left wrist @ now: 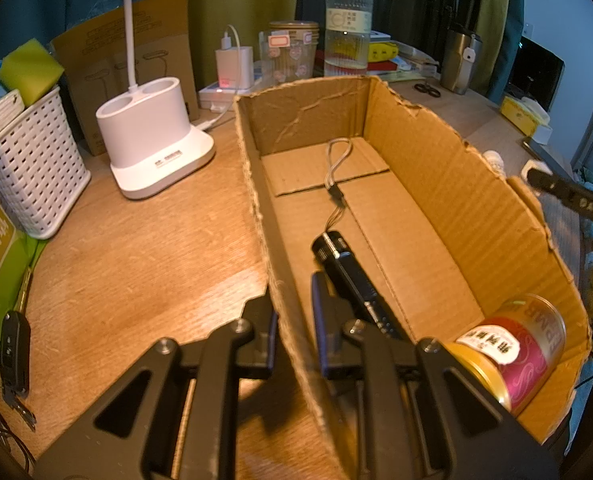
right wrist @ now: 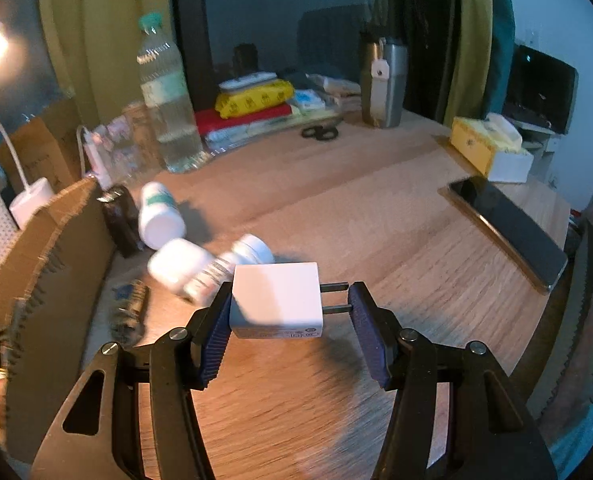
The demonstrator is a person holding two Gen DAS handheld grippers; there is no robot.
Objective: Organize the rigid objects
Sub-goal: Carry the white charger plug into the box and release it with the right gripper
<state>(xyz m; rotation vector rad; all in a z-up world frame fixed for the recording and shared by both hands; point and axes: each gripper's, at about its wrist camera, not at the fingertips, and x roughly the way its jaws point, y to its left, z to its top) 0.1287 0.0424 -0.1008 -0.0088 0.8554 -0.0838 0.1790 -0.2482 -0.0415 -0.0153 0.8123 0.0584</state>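
I've got the left gripper [left wrist: 294,330] clamped on the near wall of the cardboard box [left wrist: 448,184], one pad outside, one inside. In the box: a black flashlight [left wrist: 346,276] w/ wrist cord lying along the floor, and a red-and-gold tin [left wrist: 512,350] on its side in the near right corner.

My right gripper [right wrist: 290,318] holds a white plug adapter [right wrist: 276,300] above the wooden tabletop [right wrist: 376,216], left pad on its body, right pad at the prong tips. Past it, white pill bottles [right wrist: 160,216] lie tipped over beside the box's outer wall; a dark bottle [right wrist: 118,220] touches that wall.

Surface is a light wood desk. Left of box: white lamp base [left wrist: 156,144], perforated basket [left wrist: 36,172], car key [left wrist: 14,354]. Back edge: water bottle [left wrist: 346,20], steel tumbler [left wrist: 460,62], scissors [left wrist: 426,89], stacked packets. Right side: phone [right wrist: 508,228], yellow tissue box [right wrist: 488,148]. Green curtains behind; room dim, lamp glare at left.
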